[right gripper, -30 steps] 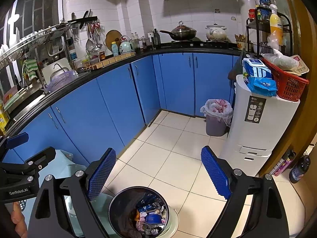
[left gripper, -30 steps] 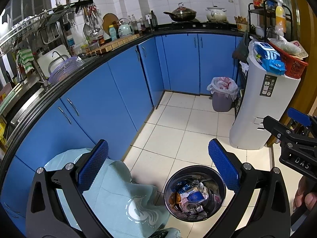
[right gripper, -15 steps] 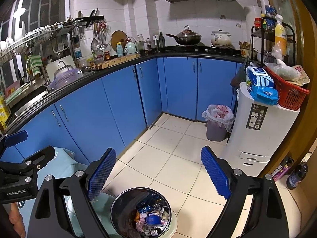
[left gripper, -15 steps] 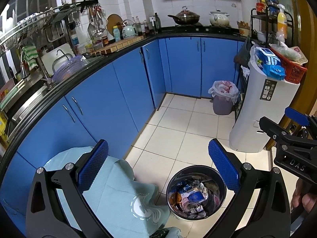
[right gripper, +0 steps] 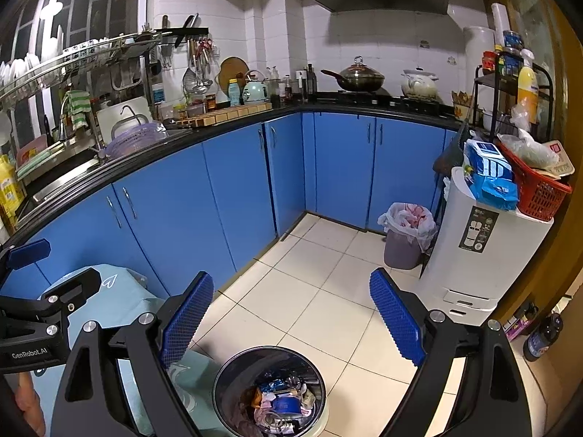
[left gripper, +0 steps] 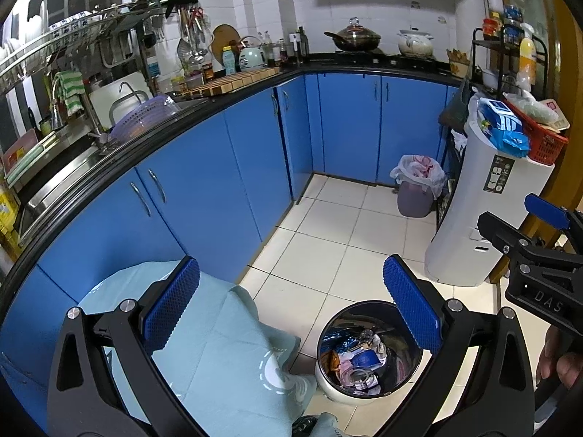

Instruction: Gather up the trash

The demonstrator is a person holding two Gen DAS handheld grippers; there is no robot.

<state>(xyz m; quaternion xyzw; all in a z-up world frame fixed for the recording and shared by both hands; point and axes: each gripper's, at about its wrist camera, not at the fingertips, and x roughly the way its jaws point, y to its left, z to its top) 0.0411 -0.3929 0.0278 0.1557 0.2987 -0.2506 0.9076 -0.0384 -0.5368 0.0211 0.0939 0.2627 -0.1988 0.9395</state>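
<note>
With the jaws of both grippers (left gripper: 291, 309) (right gripper: 291, 322) released and empty, a clumsy descent may tip the bin (left gripper: 368, 353).

Right claw (right gripper: 291, 313) wide apart, empty, above trash bin (right gripper: 269, 393).

**Trash bin: state and position**

Round bin (left gripper: 370, 353), pale outer wall, dark shiny inner wall, upright on the tiled floor, lid off. Holds mixed trash (left gripper: 355, 364): blue wrappers, crumpled paper, clear plastic. Lower centre-right of the left wrist frame; bottom centre of the right wrist frame (right gripper: 271, 393). Light-blue cloth touches its left side.
</note>
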